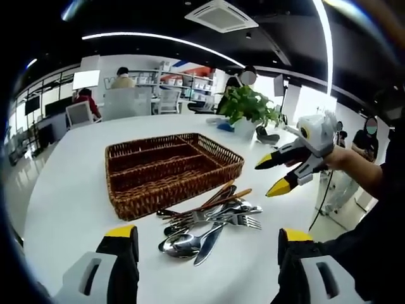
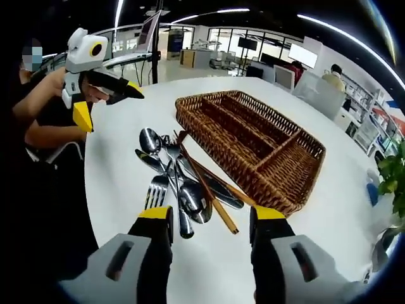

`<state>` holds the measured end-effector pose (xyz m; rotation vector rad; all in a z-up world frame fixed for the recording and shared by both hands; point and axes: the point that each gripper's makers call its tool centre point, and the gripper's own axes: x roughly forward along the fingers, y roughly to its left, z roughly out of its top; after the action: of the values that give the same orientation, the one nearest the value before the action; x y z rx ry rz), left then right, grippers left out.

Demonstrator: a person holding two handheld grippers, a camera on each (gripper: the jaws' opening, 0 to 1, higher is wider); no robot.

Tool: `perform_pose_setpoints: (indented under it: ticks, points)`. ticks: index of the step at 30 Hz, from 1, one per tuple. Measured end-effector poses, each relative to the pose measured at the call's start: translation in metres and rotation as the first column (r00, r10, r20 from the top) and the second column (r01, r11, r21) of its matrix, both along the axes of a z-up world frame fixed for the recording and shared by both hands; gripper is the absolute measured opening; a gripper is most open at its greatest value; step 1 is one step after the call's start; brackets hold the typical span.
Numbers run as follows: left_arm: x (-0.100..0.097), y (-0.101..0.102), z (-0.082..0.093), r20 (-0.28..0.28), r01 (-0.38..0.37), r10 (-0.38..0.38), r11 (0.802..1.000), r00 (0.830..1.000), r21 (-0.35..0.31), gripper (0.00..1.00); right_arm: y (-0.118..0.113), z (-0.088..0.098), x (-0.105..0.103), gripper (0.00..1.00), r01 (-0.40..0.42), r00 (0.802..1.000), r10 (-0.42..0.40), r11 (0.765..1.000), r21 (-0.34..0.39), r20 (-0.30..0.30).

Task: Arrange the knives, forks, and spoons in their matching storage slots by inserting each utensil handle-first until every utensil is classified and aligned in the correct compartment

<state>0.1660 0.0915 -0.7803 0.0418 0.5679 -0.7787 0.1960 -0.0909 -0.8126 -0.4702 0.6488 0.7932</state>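
Note:
A brown wicker tray [image 1: 142, 201] with several compartments stands empty on the white table; its wall also shows in the right gripper view [image 2: 278, 197]. Beside it lies a loose pile of utensils [image 1: 212, 218]: spoons, forks, knives and wood-handled pieces, seen too as the pile [image 2: 180, 180] just ahead of my right jaws. My left gripper [image 1: 207, 234] hovers open above the near side of the pile, and shows held up at the left [image 2: 109, 104]. My right gripper [image 2: 212, 214] is open and empty over the pile, and hangs in the air right of the tray [image 1: 272, 175].
A potted green plant [image 1: 250, 104] stands on the table behind the tray. The round table edge [image 2: 95, 209] curves close to the pile. People and office chairs [image 1: 79, 114] are in the background beyond the table.

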Motion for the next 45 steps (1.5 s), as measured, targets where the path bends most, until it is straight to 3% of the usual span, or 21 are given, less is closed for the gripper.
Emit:
perform_pose_setpoints:
  ticks: [10,22,45]
  points:
    - [-0.002,0.0,0.002,0.009,0.003,-0.003,1.0,1.0,-0.001,0.99,-0.007,-0.014,0.009,0.4,-0.082,0.997,0.081,0.993,-0.087,-0.017]
    - [-0.007,-0.001,0.0,0.006,0.01,-0.01,1.0,1.0,0.008,1.0,-0.01,-0.037,0.014,0.31,-0.199,0.979,0.187,0.961,-0.19,-0.078]
    - [-0.013,-0.004,-0.005,-0.009,0.03,-0.029,0.999,1.0,0.032,0.99,-0.011,-0.062,0.022,0.15,-0.349,0.928,0.296,0.903,-0.25,-0.227]
